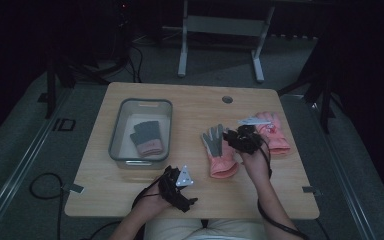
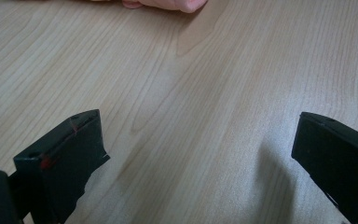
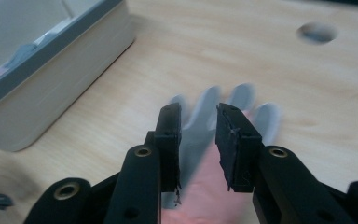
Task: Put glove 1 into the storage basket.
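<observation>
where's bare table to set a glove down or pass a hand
Free: the far strip beyond the bin up to the hole, and the gap between bin and middle glove. Crowded: right side, where the right gripper and right glove sit.

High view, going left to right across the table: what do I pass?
Grey bin holding a folded glove → left gripper → pink glove with grey palm → right gripper → second pink glove.

Bare wood is lying open at the table's [image 1: 190, 102] upper centre; the bin [image 1: 141, 151] is blocking centre-left, gloves [image 1: 221, 155] centre-right.
</observation>
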Tool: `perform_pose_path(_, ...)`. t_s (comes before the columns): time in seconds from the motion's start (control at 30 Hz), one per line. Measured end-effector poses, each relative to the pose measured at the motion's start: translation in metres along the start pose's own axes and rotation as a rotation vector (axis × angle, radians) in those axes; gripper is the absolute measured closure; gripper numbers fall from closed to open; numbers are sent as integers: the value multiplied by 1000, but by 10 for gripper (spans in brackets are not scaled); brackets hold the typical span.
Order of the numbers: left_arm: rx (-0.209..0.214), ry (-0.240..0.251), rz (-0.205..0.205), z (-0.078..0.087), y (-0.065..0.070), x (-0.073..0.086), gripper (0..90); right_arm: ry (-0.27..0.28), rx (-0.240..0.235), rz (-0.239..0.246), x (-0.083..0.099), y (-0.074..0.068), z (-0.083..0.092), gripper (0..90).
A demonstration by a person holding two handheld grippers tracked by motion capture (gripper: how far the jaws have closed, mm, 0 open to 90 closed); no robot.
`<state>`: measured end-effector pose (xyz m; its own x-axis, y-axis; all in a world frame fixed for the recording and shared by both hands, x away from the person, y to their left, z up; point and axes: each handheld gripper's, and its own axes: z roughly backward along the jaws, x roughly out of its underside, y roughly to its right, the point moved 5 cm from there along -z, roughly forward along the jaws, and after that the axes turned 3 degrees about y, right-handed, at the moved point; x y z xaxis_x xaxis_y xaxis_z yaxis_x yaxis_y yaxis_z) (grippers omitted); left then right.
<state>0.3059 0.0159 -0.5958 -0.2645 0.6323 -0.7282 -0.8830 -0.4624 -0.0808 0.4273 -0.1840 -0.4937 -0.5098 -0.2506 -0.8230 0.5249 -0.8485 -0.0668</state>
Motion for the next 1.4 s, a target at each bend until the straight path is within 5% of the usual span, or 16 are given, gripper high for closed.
perform_pose_path(0.13,1,1,-4,0,0,0,18,18,29,27,-1,26,15,697)
perform_pose_path(0.17,2,-3,-9,0,0,0,18,14,57,28,2,46,23,699)
perform_pose_path(0.43,7,-5,-14,0,1,0,18,2,139,46,12,114,39,701)
perform_pose_path(0.77,11,-9,-14,-1,1,1,18,-68,206,26,19,184,22,688)
perform_pose_path(0.97,20,-5,-13,0,1,0,18,-131,251,14,31,204,-2,629)
perform_pose_path(1.17,20,-9,-18,-1,1,1,18,-177,255,30,44,204,-20,606)
perform_pose_path(1.4,19,-19,-28,-2,4,1,18,-198,283,-22,48,203,-27,839)
